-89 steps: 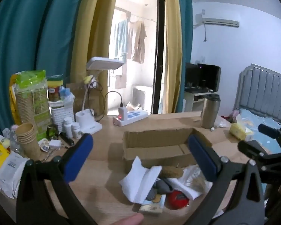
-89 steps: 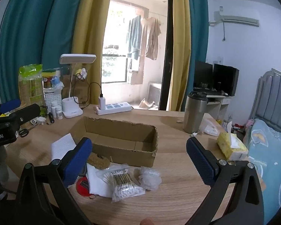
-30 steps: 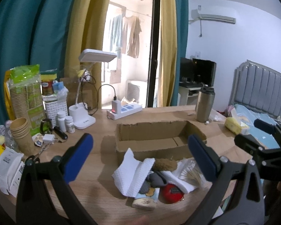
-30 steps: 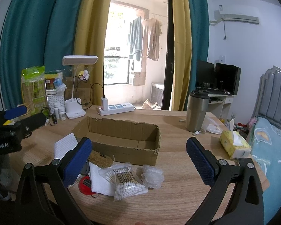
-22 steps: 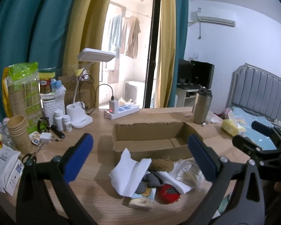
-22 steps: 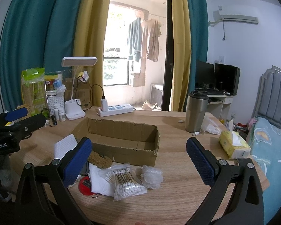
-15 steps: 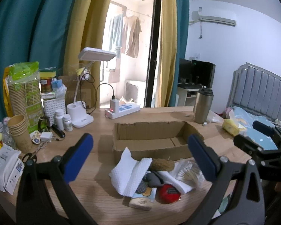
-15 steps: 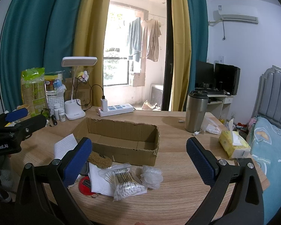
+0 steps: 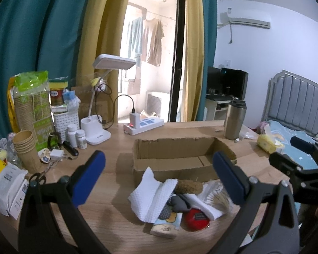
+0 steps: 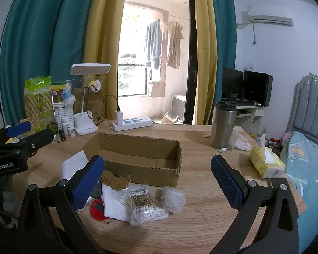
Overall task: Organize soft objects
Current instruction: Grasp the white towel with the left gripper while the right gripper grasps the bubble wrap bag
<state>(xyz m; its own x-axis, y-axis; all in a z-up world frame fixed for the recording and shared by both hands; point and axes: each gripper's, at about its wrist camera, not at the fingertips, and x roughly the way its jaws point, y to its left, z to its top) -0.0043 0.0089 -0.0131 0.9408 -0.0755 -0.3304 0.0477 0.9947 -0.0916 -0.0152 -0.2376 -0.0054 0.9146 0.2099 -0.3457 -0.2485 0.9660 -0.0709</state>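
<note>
You hold both claws wide apart and empty above the near edge of the wooden counter (image 10: 201, 222), the left claw (image 9: 159, 177) and the right claw (image 10: 158, 180) each framing the same heap, which looks like a survey before the first pick. The open brown cardboard box (image 10: 137, 154) sits just behind the heap with nothing visible inside, so it is probably the destination. Pressed against its front wall lie a crumpled white paper towel (image 9: 152, 192), a coarse brown scrubbing pad (image 9: 188, 186), a clear bag of cotton swabs (image 10: 144, 207), a crinkled clear plastic wad (image 10: 172, 199) and a round red item (image 9: 196, 220), overlapping one another. Because they overlap, the loose plastic wad at the right edge seems the easiest start for your right claw.
</note>
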